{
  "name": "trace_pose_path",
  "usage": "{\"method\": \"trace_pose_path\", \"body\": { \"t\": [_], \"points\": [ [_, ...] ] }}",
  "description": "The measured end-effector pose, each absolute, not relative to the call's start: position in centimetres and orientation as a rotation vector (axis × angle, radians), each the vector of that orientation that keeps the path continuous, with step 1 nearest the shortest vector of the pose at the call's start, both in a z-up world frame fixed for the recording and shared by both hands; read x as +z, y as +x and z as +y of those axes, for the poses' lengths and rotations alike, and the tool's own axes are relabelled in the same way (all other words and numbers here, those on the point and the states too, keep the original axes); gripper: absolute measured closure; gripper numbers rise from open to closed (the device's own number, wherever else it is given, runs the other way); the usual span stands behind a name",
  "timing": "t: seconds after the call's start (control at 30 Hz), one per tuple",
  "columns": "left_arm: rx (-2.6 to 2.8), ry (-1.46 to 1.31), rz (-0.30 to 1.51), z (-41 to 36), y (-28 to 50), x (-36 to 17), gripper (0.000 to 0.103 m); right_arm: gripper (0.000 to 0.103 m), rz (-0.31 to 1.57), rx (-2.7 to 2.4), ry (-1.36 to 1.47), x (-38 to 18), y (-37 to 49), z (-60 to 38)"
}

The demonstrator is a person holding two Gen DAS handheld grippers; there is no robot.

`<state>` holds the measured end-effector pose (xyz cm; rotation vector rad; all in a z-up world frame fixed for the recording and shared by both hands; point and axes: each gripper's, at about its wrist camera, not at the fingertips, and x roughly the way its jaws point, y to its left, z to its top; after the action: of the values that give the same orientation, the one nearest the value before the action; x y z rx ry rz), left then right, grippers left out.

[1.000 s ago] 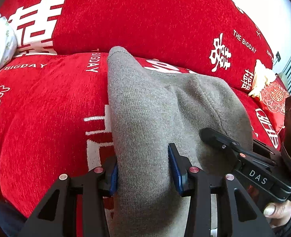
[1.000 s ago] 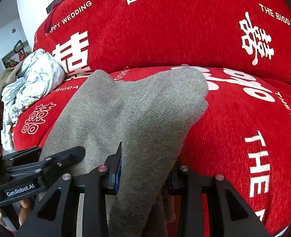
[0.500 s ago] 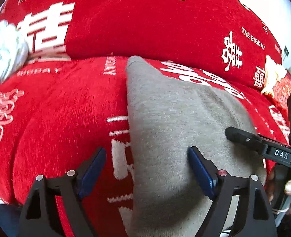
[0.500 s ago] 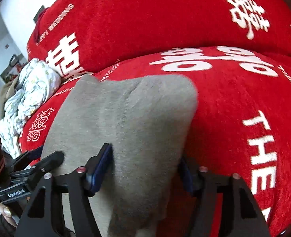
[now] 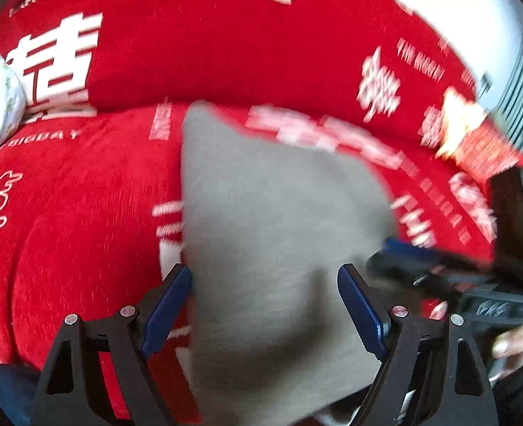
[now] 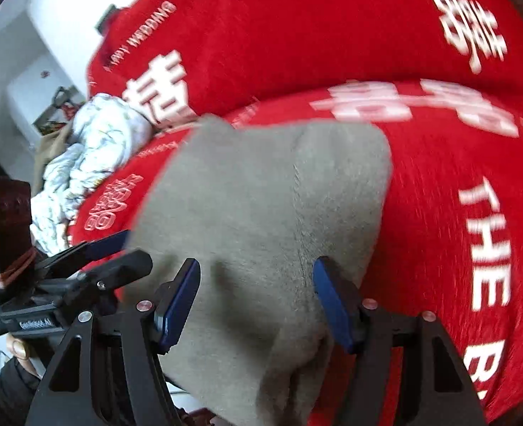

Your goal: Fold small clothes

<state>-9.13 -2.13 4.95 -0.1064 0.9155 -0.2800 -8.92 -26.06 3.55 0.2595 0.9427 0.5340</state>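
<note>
Lying between parted fingers [image 5: 359, 310]: grey garment [image 5: 279, 220]

The left gripper [image 5: 264, 305] pointed forward and downward, its jaws spread wide with the blue pads [image 5: 167, 307] well apart and pressing on nothing. The right gripper [image 6: 256, 303] sat just beside it at a similar downward slant, its jaws also parted, the blue pads [image 6: 332, 305] clear on both sides. In the left wrist view the right gripper's black fingers reached in from the right edge, blurred, with the fingers of the person's right hand [image 5: 515, 342] wrapped under its body. In the right wrist view the left gripper came in from the left edge, the person's left hand [image 6: 18, 351] gripping it from below, thumb showing, a dark sleeve at the wrist.
</note>
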Motion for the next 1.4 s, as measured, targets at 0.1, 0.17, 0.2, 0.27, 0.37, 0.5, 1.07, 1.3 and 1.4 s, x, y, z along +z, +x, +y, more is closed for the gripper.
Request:
{"method": "trace_pose_path", "body": {
  "t": [0.1,0.17,0.2,0.27,0.37,0.5,1.07,1.3,1.4],
  "points": [
    [-0.288,-0.169,0.980,-1.4,-8.1,3.6,0.017,0.033,0.920,0.550,0.275,4.3,-9.2,-26.9],
    [-0.272,-0.189,0.938,-0.8,-7.8,5.1,0.017,0.032,0.873,0.530,0.289,5.4,-8.8,-27.6],
    [-0.264,-0.180,0.902,-0.8,-7.5,6.2,0.017,0.031,0.859,0.520,0.295,5.5,-8.5,-27.9],
    [-0.225,-0.130,0.866,-1.2,-6.3,7.6,0.017,0.030,0.860,0.487,0.314,5.9,-6.3,-28.3],
    [-0.080,0.018,0.925,-2.4,-2.4,7.2,0.017,0.030,0.903,0.494,0.345,5.4,-3.0,-27.9],
    [-0.044,0.024,1.012,-2.4,2.1,5.1,0.015,0.030,1.005,0.467,0.358,3.0,0.6,-27.2],
    [-0.058,0.070,0.894,-2.4,-5.3,6.7,0.012,0.030,0.822,0.536,0.105,6.4,-12.4,-22.9],
    [-0.046,0.065,0.873,-2.0,-8.0,5.5,0.011,0.030,0.826,0.550,0.004,4.0,-15.0,-21.6],
    [-0.055,0.055,0.877,-1.7,-8.3,5.3,0.011,0.030,0.832,0.547,-0.001,4.1,-15.4,-21.8]
  ]
}}
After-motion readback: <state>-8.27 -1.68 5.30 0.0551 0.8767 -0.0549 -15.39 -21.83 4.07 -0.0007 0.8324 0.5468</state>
